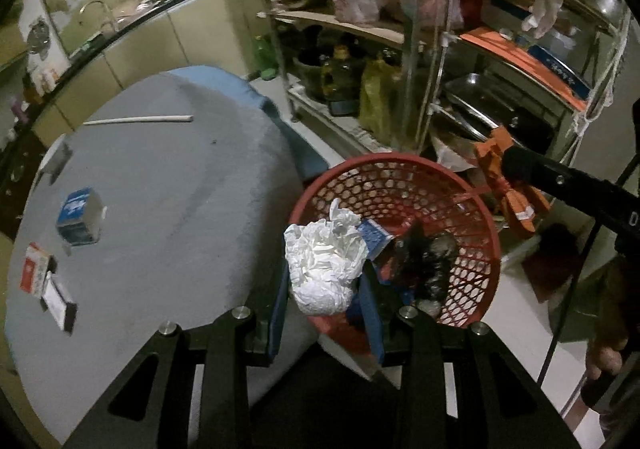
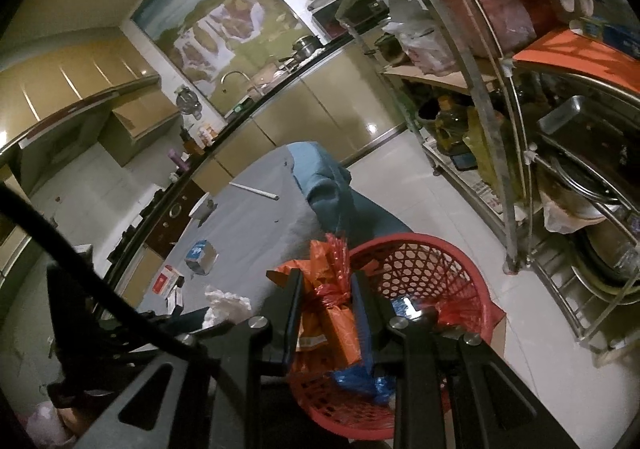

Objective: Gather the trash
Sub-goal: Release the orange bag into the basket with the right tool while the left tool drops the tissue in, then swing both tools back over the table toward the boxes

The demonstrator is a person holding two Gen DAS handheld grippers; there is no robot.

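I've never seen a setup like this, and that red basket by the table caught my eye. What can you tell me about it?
The round red plastic basket has lattice walls pierced with small holes and a solid rim. It stands upright, open-topped, on the pale tiled floor beside the grey-clothed table. Inside lie dark scraps and something blue. Over its mouth the left gripper holds crumpled white paper, and the right gripper holds an orange wrapper.
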